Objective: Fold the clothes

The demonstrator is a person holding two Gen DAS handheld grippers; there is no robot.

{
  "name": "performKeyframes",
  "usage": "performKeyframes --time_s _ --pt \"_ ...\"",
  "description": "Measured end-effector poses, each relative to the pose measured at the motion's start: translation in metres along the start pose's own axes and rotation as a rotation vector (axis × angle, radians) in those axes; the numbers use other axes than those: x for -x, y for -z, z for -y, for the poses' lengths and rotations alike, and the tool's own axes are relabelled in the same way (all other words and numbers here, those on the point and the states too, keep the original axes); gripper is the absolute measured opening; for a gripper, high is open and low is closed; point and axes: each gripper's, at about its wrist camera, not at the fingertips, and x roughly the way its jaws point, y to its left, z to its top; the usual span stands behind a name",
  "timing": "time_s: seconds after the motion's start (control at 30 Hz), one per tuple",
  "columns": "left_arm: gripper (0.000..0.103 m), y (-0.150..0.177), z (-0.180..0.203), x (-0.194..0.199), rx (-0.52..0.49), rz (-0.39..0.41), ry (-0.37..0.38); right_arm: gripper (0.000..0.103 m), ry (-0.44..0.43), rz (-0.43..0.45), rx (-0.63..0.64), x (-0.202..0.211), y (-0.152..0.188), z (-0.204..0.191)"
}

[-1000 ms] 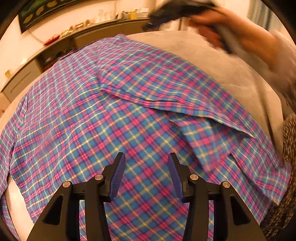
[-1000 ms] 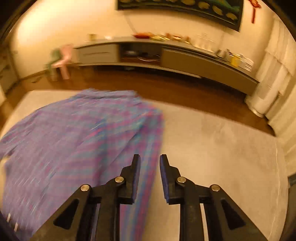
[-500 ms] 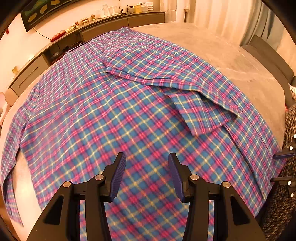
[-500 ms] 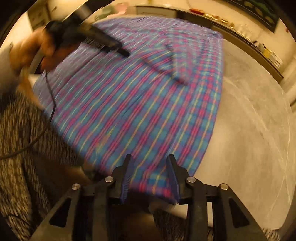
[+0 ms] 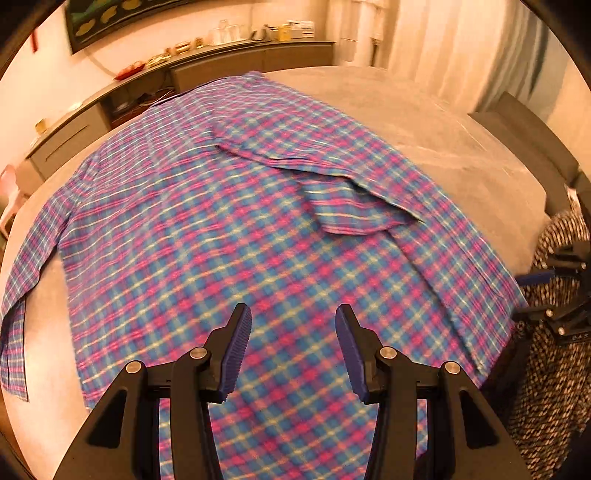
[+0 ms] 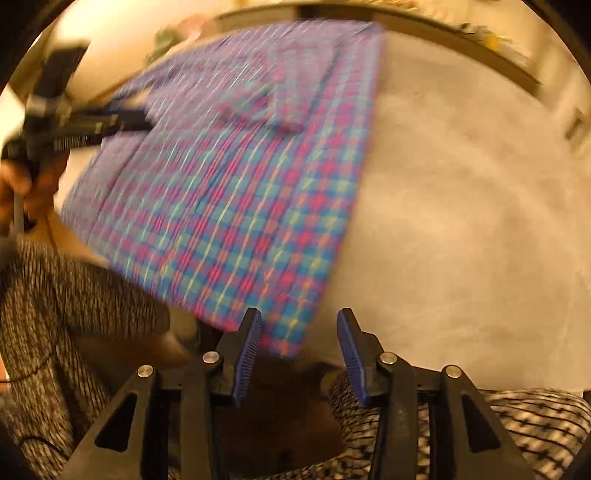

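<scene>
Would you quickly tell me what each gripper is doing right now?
Left gripper: open, empty, above the plaid shirt.
Right gripper: just opened, empty, at the shirt's corner.

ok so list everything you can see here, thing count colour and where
plaid shirt: one, blue-pink-yellow, spread flat on the surface, a sleeve folded over it
grey surface: one, under the shirt
sideboard: one, brown, along the far wall, small items on top
curtains: pale, far right
wall picture: one, dark, above the sideboard
left tongs: open, over the shirt
right tongs: just been opening, shirt corner between the jaws, unpinched
</scene>
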Motion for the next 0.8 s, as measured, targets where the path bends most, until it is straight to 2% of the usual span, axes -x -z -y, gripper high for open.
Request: performKeyframes --time_s 0.03,0.07,0.17,0.23,0.3,0.37,0.4,0.47,0.5,0.53,0.57,0.6,0.67,0.7,0.73,0.77,0.8 --pt "0.047 0.0 0.005 0.001 -0.013 0.006 -0.01 0.033 -0.008 -0.002 -0.002 -0.002 0.0 -0.003" --pt "0.047 0.0 0.011 0.002 -0.026 0.012 -0.02 0.01 -0.02 -0.007 0.001 -0.002 0.002 -0.006" --pt "0.047 0.001 -0.009 0.026 0.052 0.081 -0.031 0.01 0.001 -0.001 0.051 0.008 0.011 -0.019" --pt "0.047 0.003 -0.048 0.046 0.172 0.127 -0.041 0.01 0.06 -0.016 0.063 0.006 0.016 -0.018" --pt "0.049 0.013 -0.102 0.064 0.341 0.167 -0.068 0.016 0.124 -0.009 0.047 0.009 0.019 -0.011" --pt "0.049 0.03 -0.16 0.08 0.543 0.196 -0.107 0.031 0.152 0.069 0.012 0.024 0.011 -0.008" --pt "0.049 0.045 -0.189 0.089 0.661 0.222 -0.118 0.035 0.162 0.106 0.003 0.032 0.008 -0.008" --pt "0.049 0.085 -0.242 0.107 0.969 0.266 -0.133 0.044 0.157 0.19 0.01 0.051 -0.01 -0.017" --pt "0.049 0.107 -0.258 0.116 1.123 0.304 -0.117 0.045 0.141 0.234 0.031 0.058 -0.023 -0.029" --pt "0.05 0.131 -0.271 0.123 1.26 0.37 -0.069 0.046 0.118 0.268 0.058 0.064 -0.036 -0.043" --pt "0.05 0.15 -0.277 0.127 1.341 0.429 -0.028 0.05 0.093 0.294 0.088 0.067 -0.049 -0.059" --pt "0.05 0.167 -0.28 0.129 1.387 0.466 -0.037 0.053 0.063 0.316 0.134 0.07 -0.064 -0.08" --pt "0.05 0.201 -0.28 0.123 1.474 0.476 -0.131 0.061 0.012 0.345 0.255 0.069 -0.094 -0.128" --pt "0.048 0.22 -0.283 0.114 1.581 0.444 -0.127 0.062 -0.002 0.349 0.33 0.065 -0.109 -0.156" --pt "0.048 0.24 -0.288 0.104 1.71 0.443 -0.059 0.063 -0.017 0.353 0.404 0.061 -0.124 -0.184" --pt "0.049 0.253 -0.291 0.101 1.782 0.462 -0.023 0.064 -0.021 0.361 0.474 0.057 -0.136 -0.21" --pt "0.049 0.262 -0.294 0.101 1.815 0.469 -0.034 0.064 -0.014 0.377 0.552 0.051 -0.151 -0.238"
